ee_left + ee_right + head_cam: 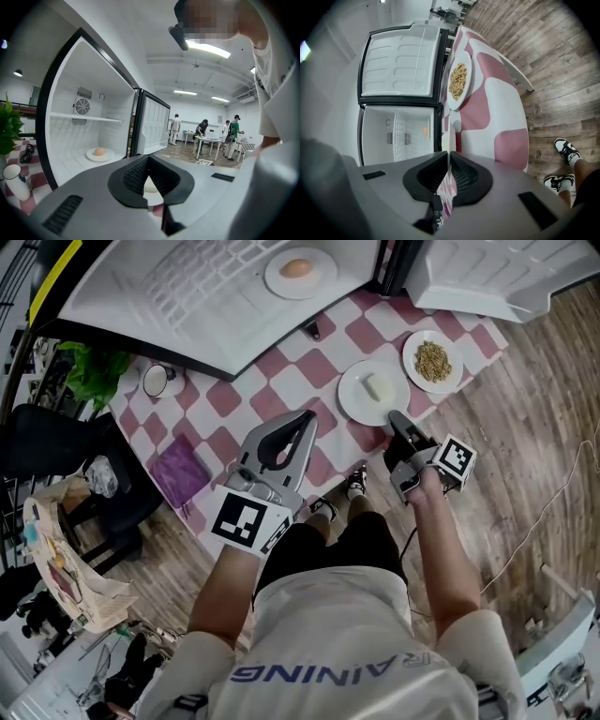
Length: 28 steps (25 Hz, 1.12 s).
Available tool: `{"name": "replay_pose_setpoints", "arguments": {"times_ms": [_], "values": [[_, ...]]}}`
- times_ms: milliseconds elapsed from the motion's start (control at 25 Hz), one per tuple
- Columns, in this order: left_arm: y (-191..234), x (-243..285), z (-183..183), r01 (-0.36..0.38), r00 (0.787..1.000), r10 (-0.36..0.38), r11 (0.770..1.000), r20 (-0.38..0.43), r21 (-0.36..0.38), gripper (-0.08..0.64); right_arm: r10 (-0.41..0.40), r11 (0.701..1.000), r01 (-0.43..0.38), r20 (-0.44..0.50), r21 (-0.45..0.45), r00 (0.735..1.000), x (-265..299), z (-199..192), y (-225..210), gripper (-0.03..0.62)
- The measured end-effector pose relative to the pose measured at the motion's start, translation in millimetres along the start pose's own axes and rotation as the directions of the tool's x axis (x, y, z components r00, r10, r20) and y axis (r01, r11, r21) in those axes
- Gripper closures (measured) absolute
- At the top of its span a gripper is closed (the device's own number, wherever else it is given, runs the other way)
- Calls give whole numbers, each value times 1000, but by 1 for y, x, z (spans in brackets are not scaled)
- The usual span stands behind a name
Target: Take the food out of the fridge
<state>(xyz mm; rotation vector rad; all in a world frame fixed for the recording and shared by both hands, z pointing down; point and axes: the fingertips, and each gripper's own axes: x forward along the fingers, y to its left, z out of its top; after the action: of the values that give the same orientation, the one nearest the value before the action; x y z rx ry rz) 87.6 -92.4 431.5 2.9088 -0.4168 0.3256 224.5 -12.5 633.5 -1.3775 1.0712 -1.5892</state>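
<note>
A white plate [353, 401] carrying a pale block of food [375, 387] is being held at the checkered tabletop [314, 367] just outside the open fridge [169, 287]. The right gripper [394, 417] is clenching what looks to be its near rim, jaws pressing together on the thin edge. Whether the white plate is already lying flat on the cloth cannot be told from above. Towards the fridge's swung-out door, a plate of grain [411, 359] is sitting close beside it, the two rims apart. The left gripper [307, 416] is hovering out in front of the fridge's opening, its jaws closed on nothing. Inside the fridge, on its floor, a third plate [275, 277] bearing a round orange-coloured item [296, 269] is waiting, so the job is looking about two-thirds done. A mug [157, 379] is standing on the tabletop beside the fridge's dark frame. Setting this dish down well is likely calling for a level hold, so the pale block of food is not sliding. The base should be settling fully on the cloth before the jaws are letting go. The right gripper should then be drawing straight back from the fridge, low and clear of the plate of grain, before either gripper is reaching in for the last dish
</note>
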Motion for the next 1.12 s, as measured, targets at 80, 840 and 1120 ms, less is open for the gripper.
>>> {"name": "replay_pose_setpoints", "arguments": {"times_ms": [80,840,1120], "values": [[1,-2,0,-1,1000,1,1000,0,-1,555,-29,999,29,-7,-29,1000,1,-1,-1,552],[0,-4,5,14,1000,-14,1000,1,5,555,-389,705,205,-129,-679,912,-6,-26,-15,376],[2,-6,25,9,999,-9,1000,38,15,555,-305,688,210,-15,-695,952,-23,-5,34,415]]}}
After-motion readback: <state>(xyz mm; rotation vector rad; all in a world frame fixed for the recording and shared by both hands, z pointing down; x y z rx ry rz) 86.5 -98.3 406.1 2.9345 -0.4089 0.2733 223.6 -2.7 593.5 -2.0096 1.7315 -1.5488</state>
